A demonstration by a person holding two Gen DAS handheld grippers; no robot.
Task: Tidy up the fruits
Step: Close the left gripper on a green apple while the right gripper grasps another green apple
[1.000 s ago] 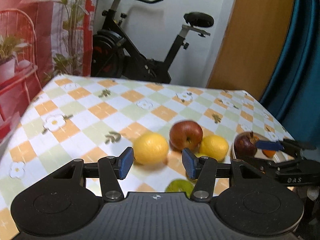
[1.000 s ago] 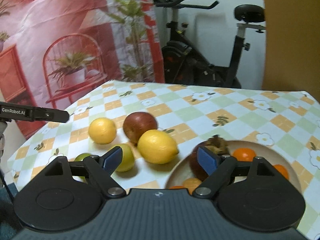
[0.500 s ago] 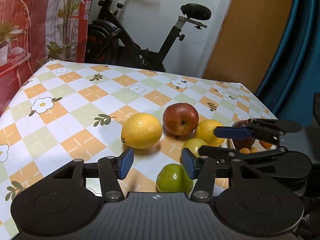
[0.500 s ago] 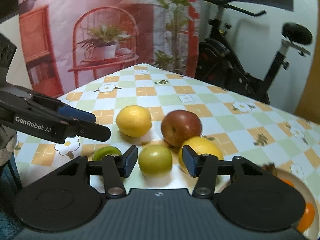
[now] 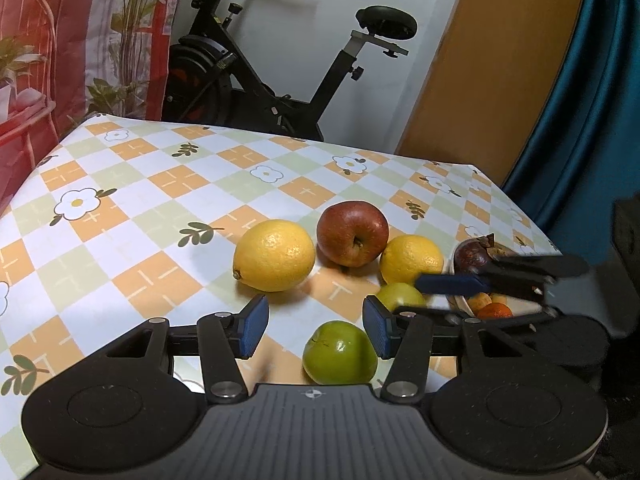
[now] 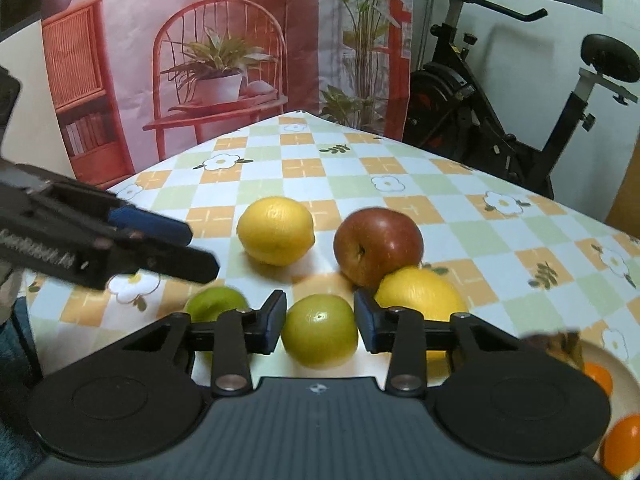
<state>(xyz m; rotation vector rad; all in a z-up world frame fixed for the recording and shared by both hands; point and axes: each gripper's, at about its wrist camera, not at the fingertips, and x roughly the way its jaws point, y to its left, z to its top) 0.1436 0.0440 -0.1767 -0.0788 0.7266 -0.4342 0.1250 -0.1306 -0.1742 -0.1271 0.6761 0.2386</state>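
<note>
Two lemons [image 5: 274, 255] [image 5: 411, 259], a red apple [image 5: 352, 233] and two green fruits [image 5: 339, 352] [image 5: 400, 298] lie together on the checked tablecloth. My left gripper [image 5: 316, 326] is open, with the nearer green fruit just below its right pad. My right gripper [image 6: 320, 320] is open around the other green fruit [image 6: 319, 336], pads not touching it. In the right wrist view the lemons [image 6: 276, 230] [image 6: 420, 294] and apple [image 6: 378, 246] lie beyond. A plate [image 5: 460, 300] at right holds a dark mangosteen [image 5: 474, 254] and small oranges [image 5: 494, 312].
The table [image 5: 160, 184] stretches away to the left and back. An exercise bike [image 5: 260, 68] stands behind it, beside a printed backdrop [image 6: 200, 60] and a wooden door [image 5: 500, 64]. The plate's rim [image 6: 612, 360] sits at the right wrist view's lower right.
My right gripper has swung left from the plate and now straddles a green fruit, its jaws narrower. My left gripper has drawn back a little, bringing the nearer green fruit into view.
</note>
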